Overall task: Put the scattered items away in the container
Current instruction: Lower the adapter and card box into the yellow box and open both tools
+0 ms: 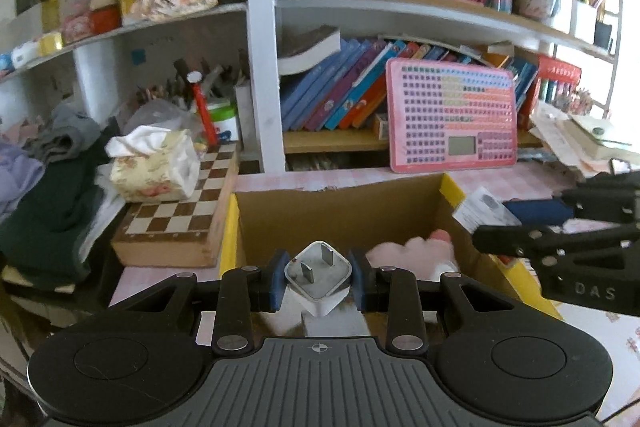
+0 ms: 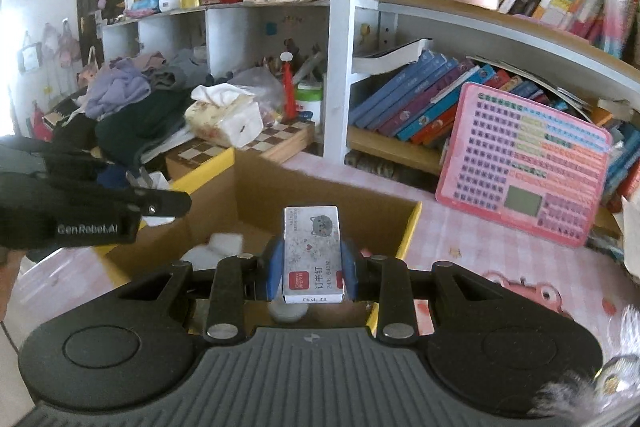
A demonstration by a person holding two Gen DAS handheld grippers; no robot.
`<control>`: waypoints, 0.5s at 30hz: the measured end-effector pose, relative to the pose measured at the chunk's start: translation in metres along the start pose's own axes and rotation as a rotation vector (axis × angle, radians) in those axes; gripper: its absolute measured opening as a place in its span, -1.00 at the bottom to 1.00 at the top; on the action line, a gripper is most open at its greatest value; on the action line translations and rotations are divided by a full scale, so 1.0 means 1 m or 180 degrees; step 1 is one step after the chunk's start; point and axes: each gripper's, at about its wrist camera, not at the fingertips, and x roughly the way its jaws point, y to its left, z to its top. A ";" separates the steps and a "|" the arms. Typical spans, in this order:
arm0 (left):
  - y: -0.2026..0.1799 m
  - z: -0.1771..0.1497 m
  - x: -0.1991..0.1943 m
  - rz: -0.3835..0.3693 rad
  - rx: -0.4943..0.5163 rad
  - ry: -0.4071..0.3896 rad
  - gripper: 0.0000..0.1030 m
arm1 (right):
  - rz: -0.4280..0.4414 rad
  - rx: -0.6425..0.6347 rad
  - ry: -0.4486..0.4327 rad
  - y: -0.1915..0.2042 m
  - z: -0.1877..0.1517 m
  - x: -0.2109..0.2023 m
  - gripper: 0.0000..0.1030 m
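My left gripper (image 1: 319, 279) is shut on a white charger plug (image 1: 318, 281), prongs facing away from me, just over the near rim of the open cardboard box (image 1: 340, 211) with yellow flaps. A pink plush item (image 1: 412, 255) lies inside the box. My right gripper (image 2: 311, 267) is shut on a small staples box (image 2: 311, 251) with a cat print, held over the cardboard box (image 2: 320, 195) from the near right. In the left wrist view the right gripper (image 1: 508, 225) comes in from the right with the staples box (image 1: 486, 209). In the right wrist view the left gripper (image 2: 132, 183) shows at the left.
A chessboard case (image 1: 176, 219) with a tissue pack (image 1: 154, 167) on it stands left of the box, beside a pile of clothes (image 1: 44, 195). A pink toy keyboard (image 1: 450, 115) leans on the bookshelf behind. Papers (image 1: 576, 139) lie at the right on the pink checked cloth (image 2: 460, 247).
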 end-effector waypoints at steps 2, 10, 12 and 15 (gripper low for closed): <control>0.002 0.009 0.021 -0.0009 0.0016 0.0115 -0.41 | 0.0039 -0.0028 0.0129 -0.010 0.011 0.024 -0.45; 0.004 0.029 0.097 0.0017 -0.0007 0.0688 -0.41 | 0.0200 -0.0145 0.0665 -0.028 0.037 0.108 -0.45; 0.002 0.029 0.110 0.0057 0.0036 0.0821 -0.41 | 0.0290 -0.0141 0.0831 -0.030 0.039 0.124 -0.45; 0.001 0.027 0.126 0.0099 0.0076 0.0998 -0.41 | 0.0361 -0.0219 0.1011 -0.028 0.041 0.141 -0.45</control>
